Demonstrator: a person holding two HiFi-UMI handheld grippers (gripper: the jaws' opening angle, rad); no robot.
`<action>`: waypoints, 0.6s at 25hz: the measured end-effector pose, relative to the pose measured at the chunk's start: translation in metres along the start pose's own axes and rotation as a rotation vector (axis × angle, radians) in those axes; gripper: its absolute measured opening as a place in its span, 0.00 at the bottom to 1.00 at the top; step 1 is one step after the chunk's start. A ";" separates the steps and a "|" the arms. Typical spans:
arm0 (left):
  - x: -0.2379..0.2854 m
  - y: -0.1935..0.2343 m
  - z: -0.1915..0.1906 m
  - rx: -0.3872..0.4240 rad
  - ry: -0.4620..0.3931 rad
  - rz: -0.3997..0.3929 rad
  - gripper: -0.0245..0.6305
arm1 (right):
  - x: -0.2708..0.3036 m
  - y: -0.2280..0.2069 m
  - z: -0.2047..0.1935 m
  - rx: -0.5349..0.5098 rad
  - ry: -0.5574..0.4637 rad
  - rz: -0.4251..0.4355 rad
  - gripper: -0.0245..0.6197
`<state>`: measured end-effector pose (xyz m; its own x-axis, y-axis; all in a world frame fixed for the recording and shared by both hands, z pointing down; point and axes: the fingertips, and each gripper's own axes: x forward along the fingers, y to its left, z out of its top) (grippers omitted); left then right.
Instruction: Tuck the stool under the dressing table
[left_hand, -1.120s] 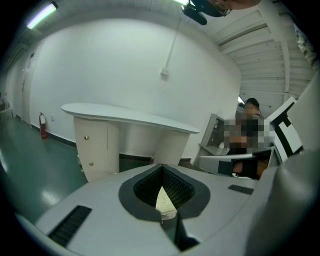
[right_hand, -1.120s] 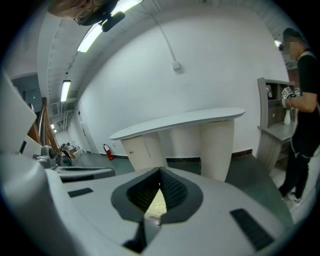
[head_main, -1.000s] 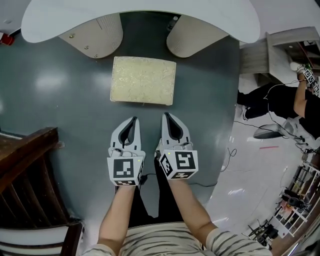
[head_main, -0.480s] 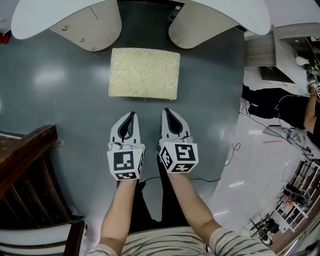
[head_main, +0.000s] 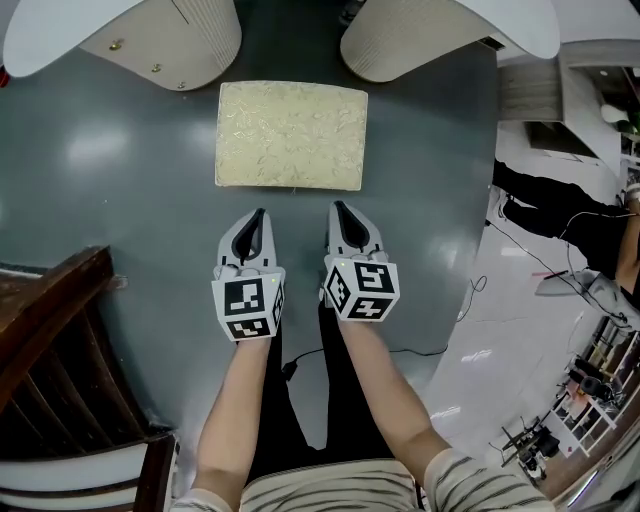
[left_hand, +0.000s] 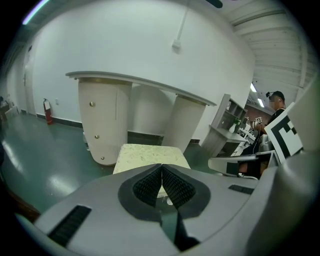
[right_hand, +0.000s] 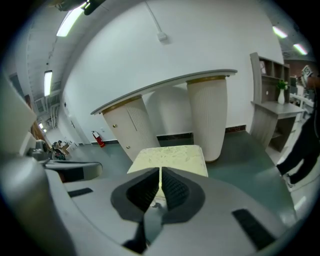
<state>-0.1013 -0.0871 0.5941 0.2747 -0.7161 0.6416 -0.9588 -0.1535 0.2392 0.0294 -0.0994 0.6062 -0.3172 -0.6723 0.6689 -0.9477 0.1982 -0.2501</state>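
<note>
The stool (head_main: 291, 135) (cream, rectangular top) stands on the grey floor (head_main: 120, 200) just in front of the table (head_main: 520, 25), facing the gap between its two pedestals. Near its front edge, not touching it, the left gripper (head_main: 258, 216) and right gripper (head_main: 339, 208) hang side by side, each with jaws pressed together on nothing. A dark chair (head_main: 50, 340) stands at the left.

The head view looks steeply down from above the person's forearms (head_main: 240, 400), taking in the left gripper (head_main: 259, 214), the right gripper (head_main: 339, 207), the stool (head_main: 291, 135) just ahead and the dressing table (head_main: 175, 40) at the top edge. Each gripper view sits low behind its own jaws and faces forward. Both share the near stool and the table beyond it, from slightly offset sides.
</note>
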 end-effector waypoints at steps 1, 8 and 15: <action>0.003 0.001 -0.003 0.000 0.005 0.001 0.04 | 0.003 -0.002 -0.003 -0.003 0.007 0.001 0.06; 0.022 0.012 -0.029 -0.019 0.041 0.005 0.05 | 0.021 -0.002 -0.024 0.001 0.044 0.003 0.06; 0.038 0.020 -0.044 -0.011 0.077 -0.002 0.05 | 0.041 -0.011 -0.041 0.033 0.085 -0.016 0.13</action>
<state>-0.1073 -0.0876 0.6552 0.2819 -0.6613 0.6952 -0.9574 -0.1471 0.2483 0.0252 -0.0997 0.6655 -0.3057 -0.6118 0.7296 -0.9513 0.1640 -0.2611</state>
